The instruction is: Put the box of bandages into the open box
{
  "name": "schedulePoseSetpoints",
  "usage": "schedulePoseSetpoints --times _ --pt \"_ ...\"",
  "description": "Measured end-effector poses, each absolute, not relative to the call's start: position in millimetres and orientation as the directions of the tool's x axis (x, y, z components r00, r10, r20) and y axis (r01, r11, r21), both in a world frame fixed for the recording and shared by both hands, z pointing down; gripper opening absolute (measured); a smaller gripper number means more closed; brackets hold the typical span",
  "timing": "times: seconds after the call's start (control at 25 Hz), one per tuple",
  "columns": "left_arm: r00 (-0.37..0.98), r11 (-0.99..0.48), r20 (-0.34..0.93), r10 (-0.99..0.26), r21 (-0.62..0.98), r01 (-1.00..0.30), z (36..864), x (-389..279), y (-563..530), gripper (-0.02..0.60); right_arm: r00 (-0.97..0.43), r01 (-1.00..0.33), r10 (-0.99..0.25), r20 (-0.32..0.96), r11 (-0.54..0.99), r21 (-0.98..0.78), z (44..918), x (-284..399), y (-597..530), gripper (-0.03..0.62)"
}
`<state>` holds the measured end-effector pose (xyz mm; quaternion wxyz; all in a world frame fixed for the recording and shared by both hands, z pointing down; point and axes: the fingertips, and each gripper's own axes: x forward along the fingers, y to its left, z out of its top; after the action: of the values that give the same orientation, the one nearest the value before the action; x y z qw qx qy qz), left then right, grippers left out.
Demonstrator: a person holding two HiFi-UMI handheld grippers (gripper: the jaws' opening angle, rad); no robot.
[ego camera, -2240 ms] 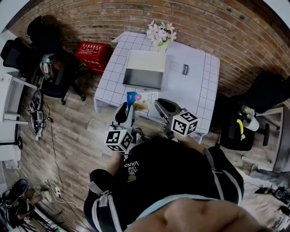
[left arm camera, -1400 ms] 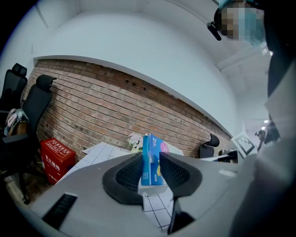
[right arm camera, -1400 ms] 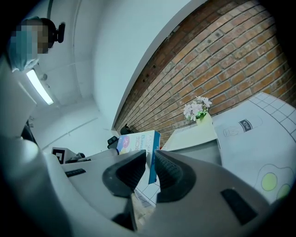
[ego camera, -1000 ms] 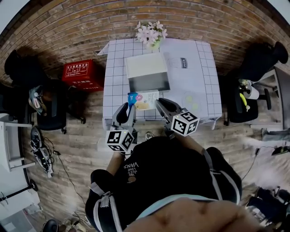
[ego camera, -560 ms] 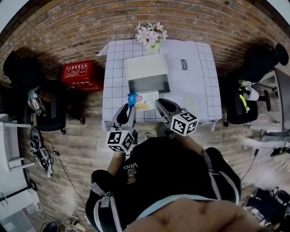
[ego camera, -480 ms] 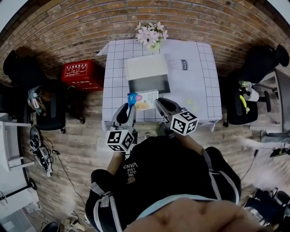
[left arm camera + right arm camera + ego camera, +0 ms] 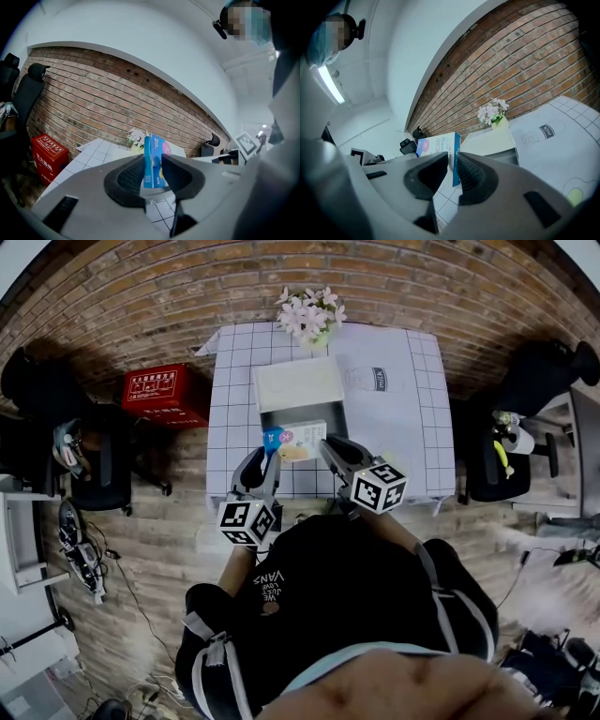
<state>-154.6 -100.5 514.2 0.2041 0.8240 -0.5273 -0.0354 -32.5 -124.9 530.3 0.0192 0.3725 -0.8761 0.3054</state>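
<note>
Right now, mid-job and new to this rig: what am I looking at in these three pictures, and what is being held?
There is no robot arm: a person holds a two-jaw gripper in each hand. The head view looks steeply down from the person's head. The other two views look along each gripper's own jaws. The left gripper and right gripper are both shut on the blue-and-white bandage box. It is held by the near edge of the open box, which stands on the checked table. Flowers stand at the far edge.

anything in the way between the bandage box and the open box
Nothing visible does. The box of bandages, gripped by the left claw and the right claw, hangs at the near edge of the open box, with no object between them.
</note>
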Motion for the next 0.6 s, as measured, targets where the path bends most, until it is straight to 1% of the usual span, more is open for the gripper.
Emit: schedulePoseSetpoints --times 0.4,0.6 --pt "0.436 -0.341 0.208 -0.875 0.373 -0.863 531 -146 -127 0.117 -0.734 -0.663 -0.609 0.301 0.545 -0.514 547 -26 -153 0.055" --pt "0.434 -0.324 0.276 -0.858 0.366 -0.872 547 -140 -140 0.117 -0.732 -0.672 -0.589 0.343 0.539 -0.508 563 -21 -164 0.054"
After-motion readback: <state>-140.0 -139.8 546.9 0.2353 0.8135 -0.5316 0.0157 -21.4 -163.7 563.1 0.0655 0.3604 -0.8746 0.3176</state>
